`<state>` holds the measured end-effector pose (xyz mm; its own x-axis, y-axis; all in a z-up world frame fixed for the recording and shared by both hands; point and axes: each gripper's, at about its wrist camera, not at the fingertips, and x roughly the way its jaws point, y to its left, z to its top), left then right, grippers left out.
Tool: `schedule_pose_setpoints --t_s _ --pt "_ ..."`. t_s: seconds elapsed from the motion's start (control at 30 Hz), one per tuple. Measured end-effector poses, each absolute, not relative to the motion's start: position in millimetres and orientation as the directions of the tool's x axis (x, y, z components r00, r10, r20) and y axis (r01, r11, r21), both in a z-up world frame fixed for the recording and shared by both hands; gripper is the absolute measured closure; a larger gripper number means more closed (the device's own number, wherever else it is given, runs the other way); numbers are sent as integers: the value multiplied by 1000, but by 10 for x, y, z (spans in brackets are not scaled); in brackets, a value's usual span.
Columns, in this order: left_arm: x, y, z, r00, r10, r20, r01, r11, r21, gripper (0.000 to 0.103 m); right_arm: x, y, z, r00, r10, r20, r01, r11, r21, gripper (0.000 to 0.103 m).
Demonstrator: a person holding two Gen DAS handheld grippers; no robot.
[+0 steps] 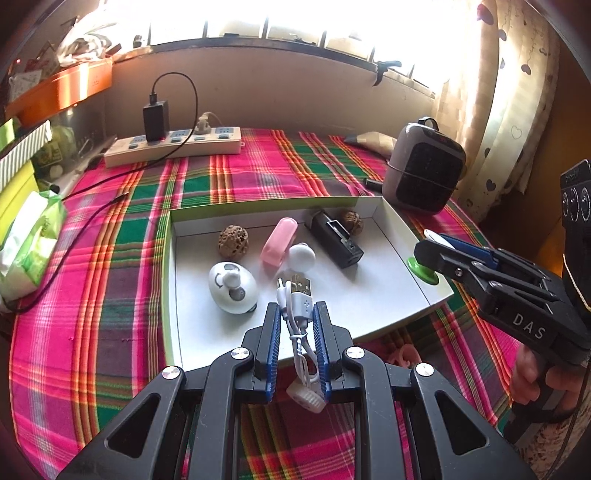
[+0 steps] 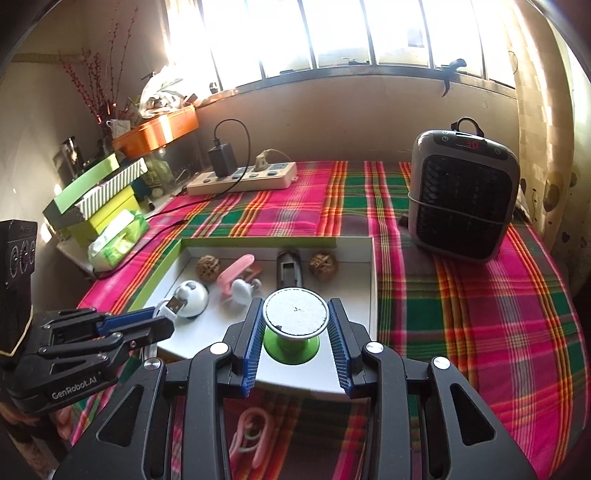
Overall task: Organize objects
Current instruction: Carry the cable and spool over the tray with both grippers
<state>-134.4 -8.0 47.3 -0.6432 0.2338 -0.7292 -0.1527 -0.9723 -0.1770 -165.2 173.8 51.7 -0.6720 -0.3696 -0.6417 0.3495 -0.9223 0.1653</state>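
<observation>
Over the plaid tablecloth (image 2: pixel 461 314), white box (image 1: pixel 397 236) sits just ahead of both claws w/ bits inside. Right gripper (image 2: pixel 295 332) is clamped on a green spool (image 2: pixel 293 325); left gripper (image 1: pixel 295 328) is pinched on a white USB cable (image 1: pixel 301 306).

This is a room in a home, lived-in and a little cluttered. A desk (image 2: pixel 461 295) by a barred window (image 2: pixel 332 33) wears a bright plaid cloth in pink, green and orange. A patterned curtain (image 1: pixel 517 92) with small hearts hangs at the right side. On the desk stand a small portable space heater (image 2: pixel 463 195) with a lit red display, and a cream power strip (image 2: pixel 243 179) with a black charger (image 2: pixel 222 159) plugged in. At the left lie a soft tissue pack (image 2: pixel 116 238), stacked green gift boxes (image 2: pixel 92 199), an orange tin (image 2: pixel 159 131) and red-berried decorative twigs (image 2: pixel 92 81) against a plain wall.
</observation>
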Motion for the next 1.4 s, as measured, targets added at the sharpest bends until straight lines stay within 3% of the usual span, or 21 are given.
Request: schedule_pose_setpoints --t_s 1.4 --pt "-1815 9 131 -588 194 -785 -129 -981 -145 86 -2246 1560 136 -652 -255 -714 350 -937 16 67"
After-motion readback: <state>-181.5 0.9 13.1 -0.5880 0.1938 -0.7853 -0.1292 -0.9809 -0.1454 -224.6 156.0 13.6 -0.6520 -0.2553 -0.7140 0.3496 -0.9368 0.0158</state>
